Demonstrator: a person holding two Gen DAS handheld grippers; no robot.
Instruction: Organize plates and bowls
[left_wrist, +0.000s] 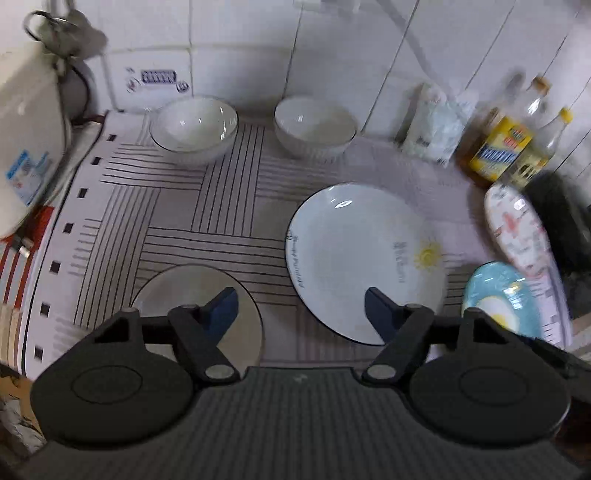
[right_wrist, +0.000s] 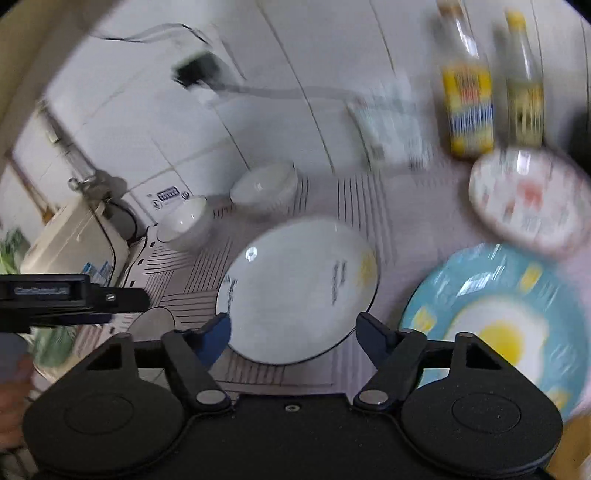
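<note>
White plate (left_wrist: 354, 254) with a black rim, sun motif, apparently lettering; both claws part-open, holding nothing.

A striped mat (left_wrist: 207, 206) carries two bowls (left_wrist: 194, 127) (left_wrist: 314, 127) beyond the fingers, a white plate (left_wrist: 351, 251) ahead, a blue plate (right_wrist: 495, 314) right, bottles (left_wrist: 495, 147) behind.

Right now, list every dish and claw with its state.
Left claw: open, empty.
Right claw: open, empty.
White plate: flat, empty.
Two white bowls: upright, apart, empty.
Blue egg plate: flat.
Patterned plate: lying alone, blurred.
Glass dish: flat, empty.
</note>
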